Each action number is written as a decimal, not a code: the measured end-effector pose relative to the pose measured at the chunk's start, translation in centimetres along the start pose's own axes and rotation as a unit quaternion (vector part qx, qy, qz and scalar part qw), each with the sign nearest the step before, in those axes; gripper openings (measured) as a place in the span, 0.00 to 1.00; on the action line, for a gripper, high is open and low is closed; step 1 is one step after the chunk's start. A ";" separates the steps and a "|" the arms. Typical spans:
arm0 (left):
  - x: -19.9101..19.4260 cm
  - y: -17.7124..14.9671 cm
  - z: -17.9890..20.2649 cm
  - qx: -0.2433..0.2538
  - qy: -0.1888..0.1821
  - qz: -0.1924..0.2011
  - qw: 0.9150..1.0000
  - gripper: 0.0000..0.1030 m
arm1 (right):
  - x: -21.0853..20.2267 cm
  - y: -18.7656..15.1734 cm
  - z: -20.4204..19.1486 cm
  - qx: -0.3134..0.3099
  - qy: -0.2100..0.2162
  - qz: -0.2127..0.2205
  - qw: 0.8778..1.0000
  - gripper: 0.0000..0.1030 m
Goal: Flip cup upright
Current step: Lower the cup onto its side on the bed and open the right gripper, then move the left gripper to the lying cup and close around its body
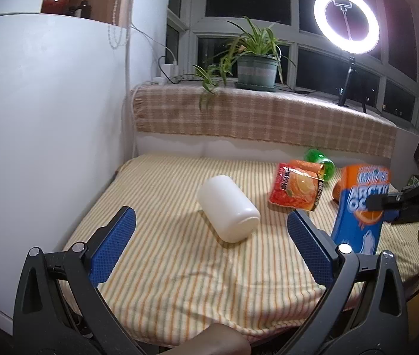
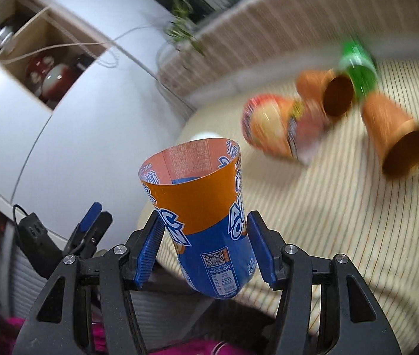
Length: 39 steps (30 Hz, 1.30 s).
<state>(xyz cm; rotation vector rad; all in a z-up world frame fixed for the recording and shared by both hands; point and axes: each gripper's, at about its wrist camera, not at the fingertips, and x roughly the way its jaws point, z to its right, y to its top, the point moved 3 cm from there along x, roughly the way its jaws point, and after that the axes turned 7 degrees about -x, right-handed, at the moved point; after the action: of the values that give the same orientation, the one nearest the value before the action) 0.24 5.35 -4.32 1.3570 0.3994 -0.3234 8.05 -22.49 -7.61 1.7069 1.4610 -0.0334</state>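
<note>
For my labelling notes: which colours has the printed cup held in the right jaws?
Orange upper band, blue lower part; clearest in the right wrist view.

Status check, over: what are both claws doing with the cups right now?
Right gripper jaws clamped on blue-orange cup, mouth up. Left gripper open, empty, facing white cup on its side. Nothing blocking.

The left wrist view looks forward between wide-spread fingers, low over the near edge of a striped cloth, facing the window sill with a potted plant. The right wrist view is tilted and very close to a blue-and-orange cup between its fingers. Both views share that cup, the cloth and the snack bag.
</note>
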 end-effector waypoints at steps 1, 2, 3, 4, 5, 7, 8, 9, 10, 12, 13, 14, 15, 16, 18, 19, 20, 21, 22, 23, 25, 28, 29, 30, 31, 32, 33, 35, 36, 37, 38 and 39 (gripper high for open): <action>0.1 -0.1 0.3 0.002 -0.005 -0.005 1.000 1.00 | 0.2 -0.4 0.5 0.011 0.001 -0.005 1.000 0.55; 0.2 -0.3 0.6 0.003 -0.012 -0.011 1.000 1.00 | 0.3 -0.8 0.9 0.020 0.000 -0.010 1.000 0.55; 0.3 -0.4 0.8 0.002 -0.018 -0.017 1.000 1.00 | 0.5 -1.2 1.4 0.031 0.000 -0.016 0.999 0.55; 0.5 -0.6 1.0 0.000 -0.025 -0.026 0.999 1.00 | 0.6 -1.5 1.8 0.038 -0.001 -0.021 0.999 0.55; 0.7 -0.7 1.2 -0.003 -0.033 -0.034 0.999 1.00 | 0.9 -1.6 2.2 0.046 -0.003 -0.025 0.999 0.55; 1.0 -0.9 1.4 -0.008 -0.041 -0.046 0.998 1.00 | 1.3 -1.9 3.2 0.065 -0.004 -0.034 0.997 0.55; 1.1 -1.0 1.5 -0.011 -0.044 -0.050 0.998 1.00 | 1.4 -2.0 3.5 0.071 -0.004 -0.036 0.997 0.56; 1.2 -1.0 1.6 -0.014 -0.047 -0.054 0.997 1.00 | 1.6 -1.9 3.8 0.075 -0.004 -0.037 0.996 0.56; 1.2 -1.0 1.6 -0.015 -0.049 -0.057 0.997 1.00 | 1.8 -1.9 4.0 0.077 -0.003 -0.037 0.996 0.57; 1.3 -1.1 1.7 -0.018 -0.052 -0.061 0.997 1.00 | 2.0 -1.5 4.4 0.078 -0.001 -0.036 0.996 0.58; 1.3 -1.1 1.7 -0.019 -0.052 -0.063 0.996 1.00 | 2.2 -1.4 4.5 0.077 -0.003 -0.035 0.996 0.58; 1.4 -1.0 1.8 -0.020 -0.052 -0.065 0.996 1.00 | 2.3 -1.3 4.8 0.076 -0.007 -0.033 0.997 0.59; 1.5 -1.0 1.8 -0.022 -0.055 -0.068 0.996 1.00 | 2.5 -1.2 4.9 0.076 -0.011 -0.030 0.997 0.60; 1.5 -1.1 1.8 -0.024 -0.057 -0.071 0.996 1.00 | 2.6 -1.1 5.2 0.076 -0.015 -0.028 0.997 0.60; 1.7 -1.1 1.8 -0.027 -0.059 -0.075 0.995 1.00 | 2.8 -1.1 5.4 0.072 -0.025 -0.024 0.997 0.60; 1.8 -1.2 1.8 -0.028 -0.059 -0.076 0.995 1.00 | 2.9 -1.1 5.4 0.069 -0.032 -0.022 0.997 0.60; 1.9 -1.2 1.8 -0.029 -0.059 -0.077 0.995 1.00 | 3.0 -1.0 5.4 0.067 -0.037 -0.022 0.997 0.60; 1.9 -1.2 1.8 -0.030 -0.060 -0.079 0.995 1.00 | 3.1 -1.0 5.3 0.062 -0.042 -0.021 0.997 0.60; 2.0 -1.3 1.9 -0.031 -0.062 -0.082 0.994 1.00 | 3.2 -1.0 5.3 0.059 -0.044 -0.020 0.997 0.60; 2.1 -1.3 2.0 -0.033 -0.064 -0.084 0.994 1.00 | 3.1 -1.0 5.2 0.054 -0.046 -0.019 0.997 0.60; 2.3 -1.4 2.2 -0.035 -0.068 -0.088 0.993 1.00 | 2.9 -0.8 4.9 0.042 -0.057 -0.012 0.997 0.64; 2.7 -1.4 2.7 -0.036 -0.081 -0.098 0.991 1.00 | 2.3 -0.7 4.2 0.014 -0.081 0.001 0.997 0.65; 2.9 -1.4 2.9 -0.038 -0.086 -0.103 0.990 1.00 | 2.1 -0.7 3.9 0.006 -0.087 0.005 0.996 0.65; 3.1 -1.4 3.0 -0.040 -0.090 -0.107 0.989 1.00 | 1.8 -0.8 3.7 -0.001 -0.093 0.009 0.996 0.66; 3.3 -1.4 3.2 -0.041 -0.094 -0.112 0.988 0.99 | 1.3 -0.9 3.5 -0.007 -0.101 0.015 0.995 0.66; 3.6 -1.5 3.4 -0.043 -0.099 -0.118 0.987 0.98 | 1.0 -1.1 3.3 -0.010 -0.107 0.019 0.994 0.67; 3.8 -1.5 3.5 -0.045 -0.103 -0.122 0.986 0.97 | 0.8 -1.2 3.3 -0.013 -0.114 0.023 0.993 0.67; 4.3 -1.6 4.0 -0.048 -0.114 -0.135 0.983 0.97 | 0.0 -1.7 3.0 -0.028 -0.141 0.032 0.989 0.67; 4.6 -1.6 4.3 -0.050 -0.120 -0.142 0.981 0.97 | -0.3 -1.9 2.8 -0.036 -0.156 0.036 0.986 0.67; 4.8 -1.7 4.4 -0.052 -0.126 -0.147 0.980 0.97 | -0.6 -2.1 2.6 -0.044 -0.170 0.040 0.984 0.67; 5.0 -1.7 4.6 -0.053 -0.131 -0.152 0.978 0.97 | -1.0 -2.4 2.4 -0.054 -0.187 0.045 0.980 0.67; 5.3 -1.7 4.9 -0.054 -0.136 -0.156 0.977 0.97 | -1.2 -2.6 2.3 -0.060 -0.197 0.048 0.977 0.67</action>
<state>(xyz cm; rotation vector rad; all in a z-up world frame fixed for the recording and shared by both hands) 4.65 0.27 -7.39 1.1237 0.3954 -0.7295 6.69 -24.99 -9.86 1.5633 1.0649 -0.2161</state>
